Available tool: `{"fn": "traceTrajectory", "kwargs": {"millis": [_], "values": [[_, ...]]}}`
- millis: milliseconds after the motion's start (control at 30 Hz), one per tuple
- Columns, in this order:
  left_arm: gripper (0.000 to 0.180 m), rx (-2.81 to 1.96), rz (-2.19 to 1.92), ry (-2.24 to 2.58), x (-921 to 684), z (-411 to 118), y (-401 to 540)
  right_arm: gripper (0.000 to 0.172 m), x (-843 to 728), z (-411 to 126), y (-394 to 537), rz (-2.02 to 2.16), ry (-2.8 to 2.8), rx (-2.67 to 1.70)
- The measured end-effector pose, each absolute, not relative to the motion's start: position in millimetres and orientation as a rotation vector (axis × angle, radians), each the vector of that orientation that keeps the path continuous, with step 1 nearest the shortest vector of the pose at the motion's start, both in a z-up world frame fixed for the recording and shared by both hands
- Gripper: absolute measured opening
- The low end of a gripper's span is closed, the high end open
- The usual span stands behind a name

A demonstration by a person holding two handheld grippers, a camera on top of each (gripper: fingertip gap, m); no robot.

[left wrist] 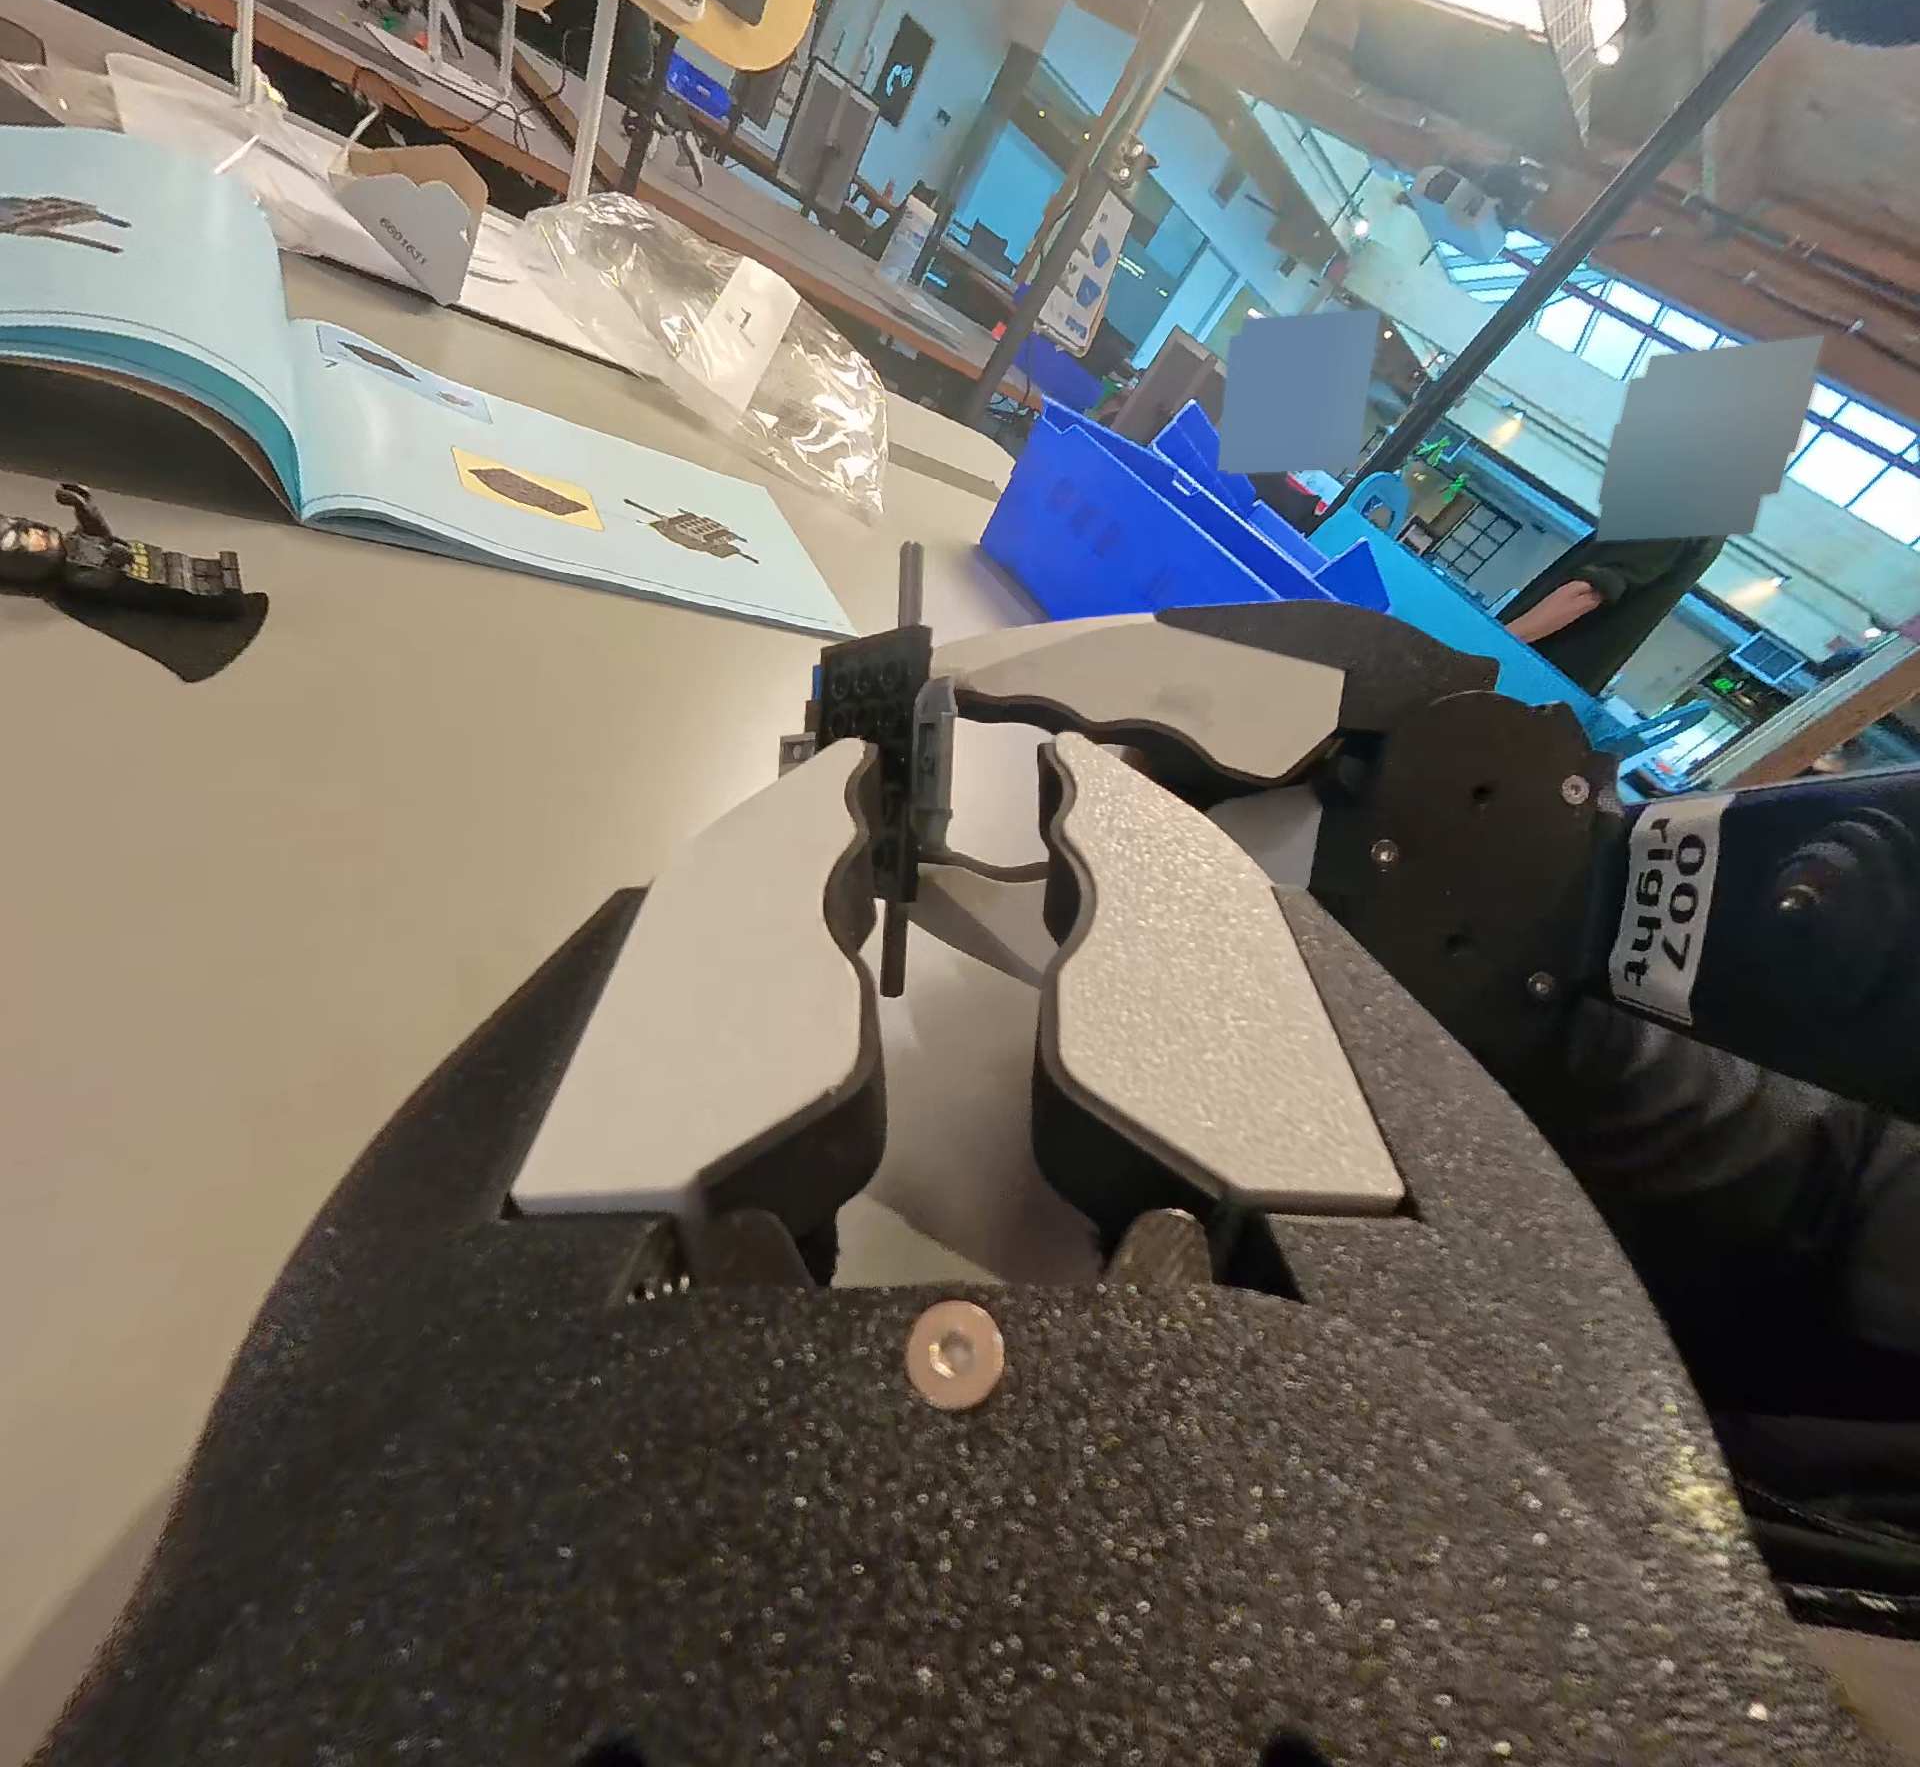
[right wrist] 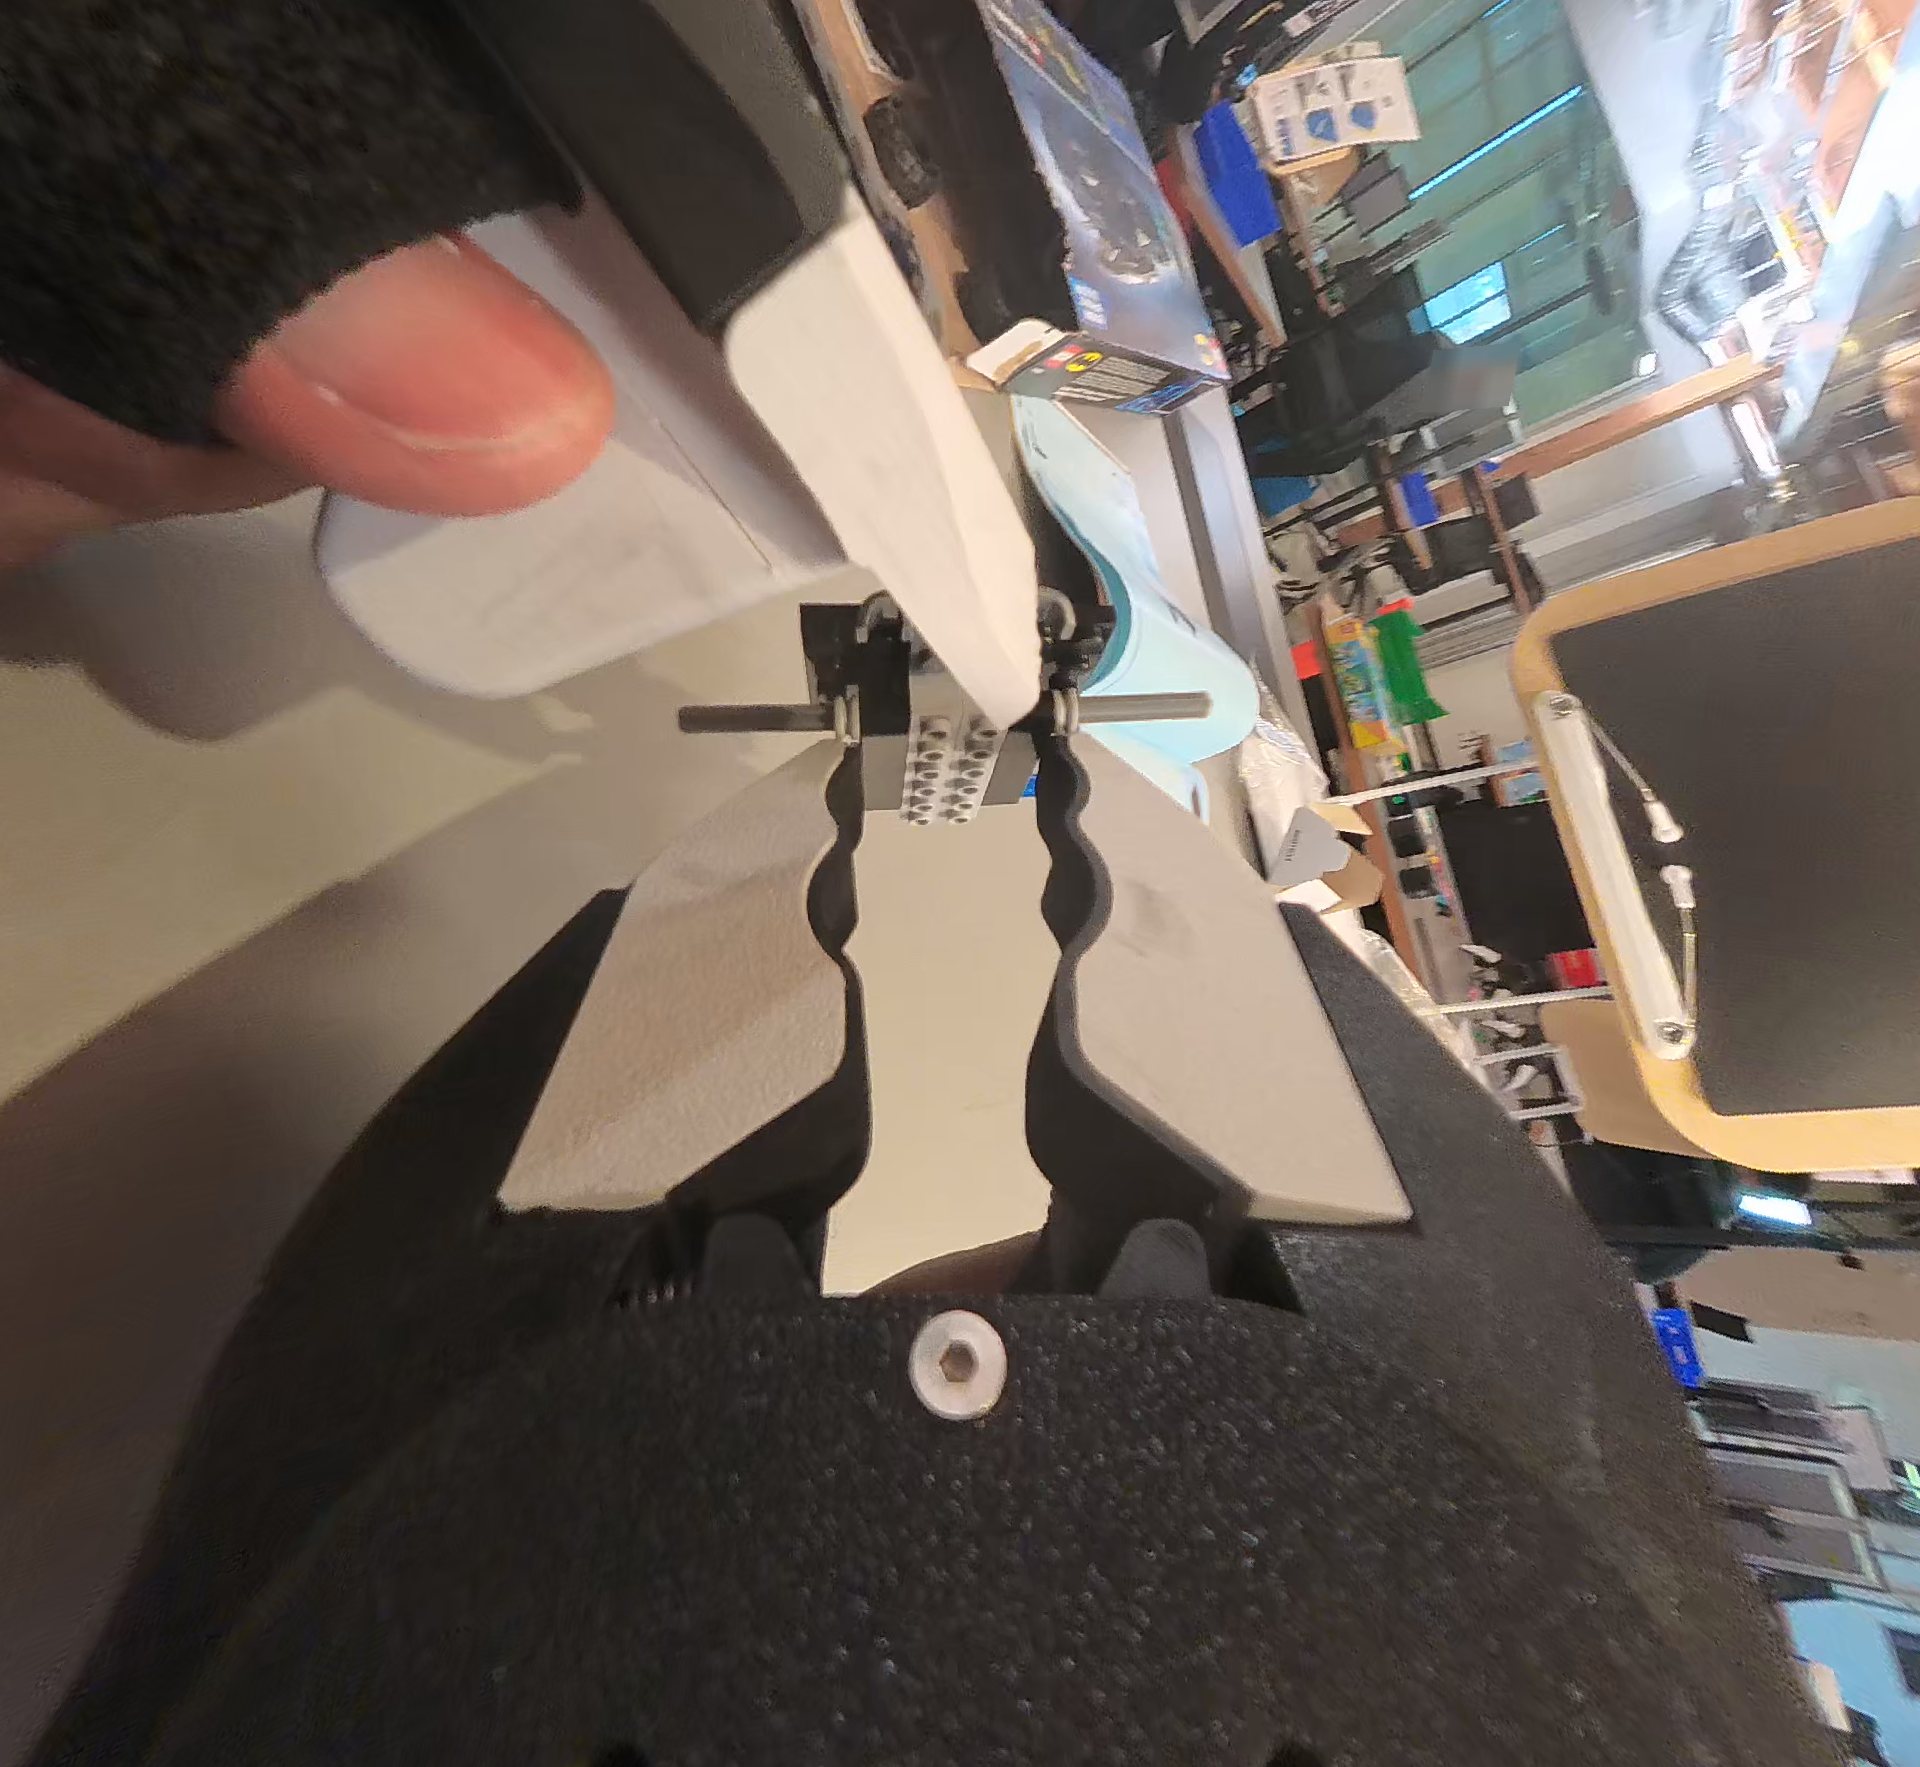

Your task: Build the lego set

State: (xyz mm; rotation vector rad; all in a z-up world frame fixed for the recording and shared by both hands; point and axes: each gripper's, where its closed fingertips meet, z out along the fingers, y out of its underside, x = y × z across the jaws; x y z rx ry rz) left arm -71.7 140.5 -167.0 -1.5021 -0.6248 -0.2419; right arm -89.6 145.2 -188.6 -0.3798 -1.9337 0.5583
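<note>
A small brick assembly (left wrist: 871,709) of black and grey plates on a dark axle (left wrist: 910,574) hangs above the grey table (left wrist: 416,834). My right gripper (right wrist: 945,772) is shut on it, with both pads pressed on the assembly's (right wrist: 883,678) sides below the axle (right wrist: 1143,707). In the left wrist view its upper finger (left wrist: 1143,689) reaches in from the right. My left gripper (left wrist: 956,761) is open. Its left pad (left wrist: 831,803) rests against the black plate, and its right finger (left wrist: 1143,886) stands clear of the grey piece. The left gripper's white finger (right wrist: 883,429) shows in the right wrist view.
An open light-blue instruction booklet (left wrist: 520,470) lies on the table, with a crumpled clear plastic bag (left wrist: 727,346) behind it. Blue bins (left wrist: 1122,522) stand at the table's far edge. Another dark brick build (left wrist: 104,564) lies at the left. A printed box (right wrist: 1039,107) lies farther back.
</note>
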Motion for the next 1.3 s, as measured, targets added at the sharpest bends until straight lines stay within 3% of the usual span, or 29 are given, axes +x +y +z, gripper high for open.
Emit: {"fn": "traceTrajectory", "kwargs": {"millis": [167,700,1300], "values": [[0.020,-1.525,-0.142,-0.575,-72,-163,140,0.032,-88,-181,144,0.581,-1.872,-0.370],[0.024,-1.628,0.257,-0.470,-68,-159,141,0.032,-83,-173,146,0.522,-1.746,-0.322],[0.032,-1.666,0.260,-0.493,-70,-165,143,0.032,-84,-175,145,0.504,-1.715,-0.277]]}}
